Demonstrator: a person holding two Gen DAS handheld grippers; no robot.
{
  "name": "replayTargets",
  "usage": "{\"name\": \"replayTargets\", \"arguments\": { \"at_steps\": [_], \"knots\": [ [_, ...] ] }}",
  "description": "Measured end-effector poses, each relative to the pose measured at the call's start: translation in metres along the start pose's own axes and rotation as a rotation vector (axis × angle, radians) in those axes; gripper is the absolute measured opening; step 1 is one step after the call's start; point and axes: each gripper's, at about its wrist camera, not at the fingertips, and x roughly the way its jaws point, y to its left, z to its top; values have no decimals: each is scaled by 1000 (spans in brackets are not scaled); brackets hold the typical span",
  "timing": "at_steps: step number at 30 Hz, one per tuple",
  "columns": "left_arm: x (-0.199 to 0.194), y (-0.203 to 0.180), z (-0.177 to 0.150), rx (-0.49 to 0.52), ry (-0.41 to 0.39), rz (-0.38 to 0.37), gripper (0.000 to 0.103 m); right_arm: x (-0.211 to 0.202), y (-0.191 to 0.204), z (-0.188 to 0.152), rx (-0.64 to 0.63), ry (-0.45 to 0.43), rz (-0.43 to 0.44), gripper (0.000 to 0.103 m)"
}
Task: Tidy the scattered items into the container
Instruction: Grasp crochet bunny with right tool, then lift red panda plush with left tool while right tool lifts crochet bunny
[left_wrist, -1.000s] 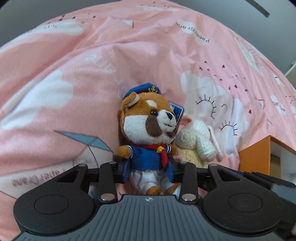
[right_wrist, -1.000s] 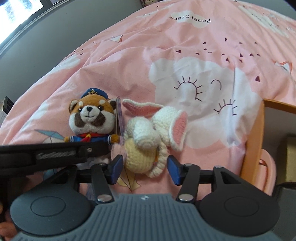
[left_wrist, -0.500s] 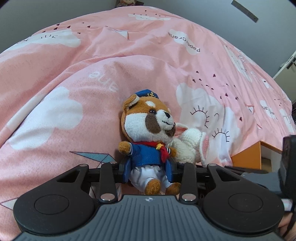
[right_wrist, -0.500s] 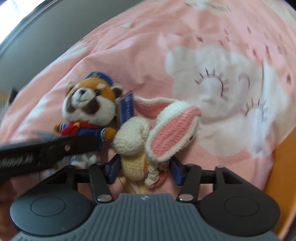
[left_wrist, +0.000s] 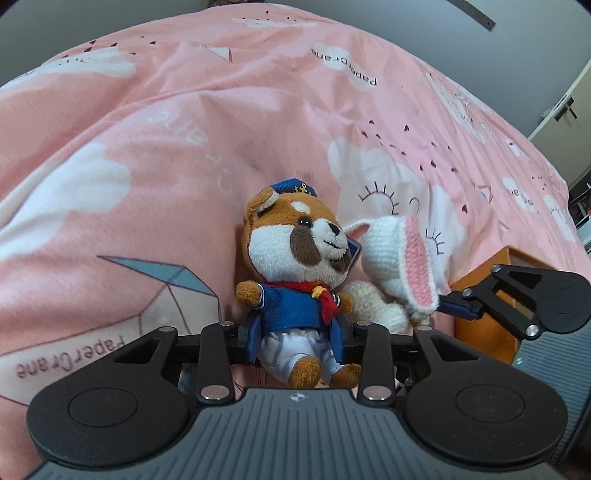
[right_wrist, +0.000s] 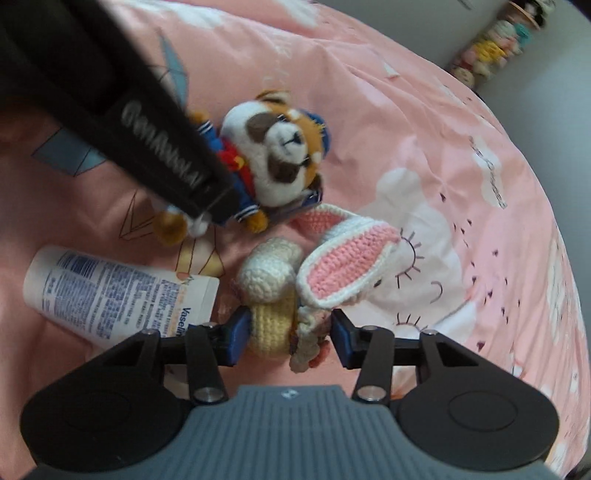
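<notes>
A red panda plush (left_wrist: 295, 254) in a blue sailor suit lies on the pink duvet (left_wrist: 184, 155). My left gripper (left_wrist: 295, 343) is shut on its body at the waist. The same plush (right_wrist: 280, 158) shows in the right wrist view, with the left gripper (right_wrist: 207, 210) crossing it as a black bar. Beside it, my right gripper (right_wrist: 288, 336) is shut on a crochet bunny (right_wrist: 273, 295) by its yellow body, and one pink ear flops over. The bunny (left_wrist: 395, 258) and the right gripper (left_wrist: 458, 308) sit right of the panda. The orange container (left_wrist: 484, 339) stands at the right edge.
A white Vaseline tube (right_wrist: 110, 291) lies on the duvet just left of the right gripper. A small blue card (left_wrist: 354, 251) is tucked behind the panda's head. Colourful small items (right_wrist: 491, 48) line a shelf by the far wall. The duvet slopes away behind the toys.
The right gripper has closed on the bunny and rolled sharply, so its view has turned and the tube has come into sight. The bunny's ear has flopped over. The left gripper keeps hold of the panda.
</notes>
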Motion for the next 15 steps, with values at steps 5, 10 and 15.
{"name": "replayTargets", "arguments": {
  "at_steps": [5, 10, 15],
  "knots": [
    [-3, 4, -3, -11, -7, -14, 42, -11, -23, -10, 244, -18, 67, 54],
    [-11, 13, -2, -71, -1, -60, 42, -26, -50, -20, 478, -64, 160, 54],
    [-16, 12, -3, -62, -26, -56, 42, -36, -58, -28, 680, -26, 99, 38]
  ]
}}
